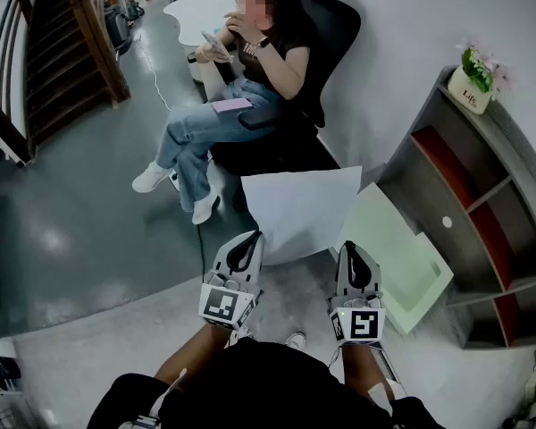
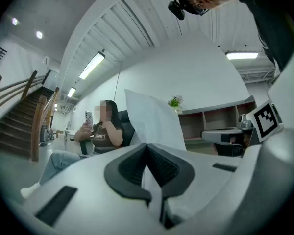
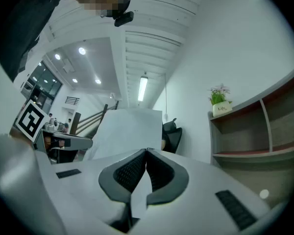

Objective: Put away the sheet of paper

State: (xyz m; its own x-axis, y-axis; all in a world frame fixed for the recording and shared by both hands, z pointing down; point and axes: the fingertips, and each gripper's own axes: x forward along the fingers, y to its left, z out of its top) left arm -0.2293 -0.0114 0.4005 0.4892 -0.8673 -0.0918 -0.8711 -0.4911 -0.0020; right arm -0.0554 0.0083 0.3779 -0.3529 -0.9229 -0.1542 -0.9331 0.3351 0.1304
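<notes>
The left hand-held gripper [image 1: 247, 250] and right hand-held gripper [image 1: 355, 259] each pinch a bottom corner of the sheet of paper [image 1: 299, 208], holding it spread flat mid-frame so it won't flop.

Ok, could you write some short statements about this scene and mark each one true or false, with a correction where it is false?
1. The left gripper and the right gripper are both shut on the sheet of paper. True.
2. The potted plant stands on the floor. False: it stands on top of the shelf unit.
3. The seated person holds a phone. True.
4. The sheet of paper is crumpled into a ball. False: it is spread open between the two grippers.
5. A staircase shows at the left of the head view. True.
</notes>
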